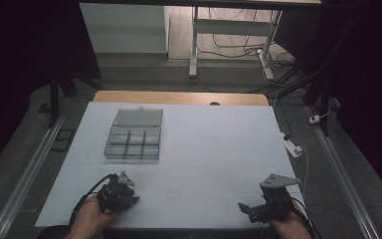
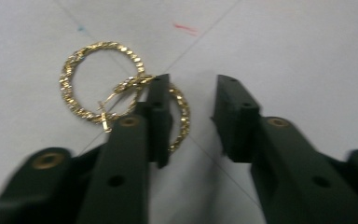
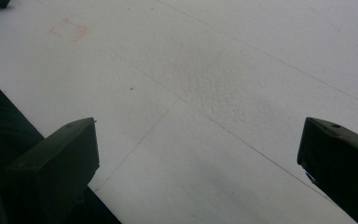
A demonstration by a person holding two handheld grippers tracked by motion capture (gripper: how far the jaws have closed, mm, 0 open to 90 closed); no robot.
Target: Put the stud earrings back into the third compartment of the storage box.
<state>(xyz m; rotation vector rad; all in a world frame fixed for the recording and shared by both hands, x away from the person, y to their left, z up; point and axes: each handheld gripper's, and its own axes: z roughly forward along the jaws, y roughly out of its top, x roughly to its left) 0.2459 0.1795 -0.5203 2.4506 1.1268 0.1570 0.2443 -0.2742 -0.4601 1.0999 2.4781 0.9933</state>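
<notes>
Two gold twisted hoop earrings lie overlapping on the white table top in the left gripper view: one hoop (image 2: 67,77) lies free at the left, the other hoop (image 2: 182,112) is partly hidden behind the left jaw, with its right arc in the gap between the jaws. My left gripper (image 2: 192,84) is open just above them and holds nothing; the high view shows this left gripper (image 1: 129,191) near the front left edge. My right gripper (image 3: 198,126) is wide open over bare table, and the high view places the right gripper (image 1: 246,209) at the front right.
A clear plastic compartment box (image 1: 133,134) with its lid open backward sits at the back left of the white table (image 1: 204,144). A faint red mark (image 1: 174,193) lies between the grippers. Cables and a desk frame (image 1: 229,40) stand beyond the far edge.
</notes>
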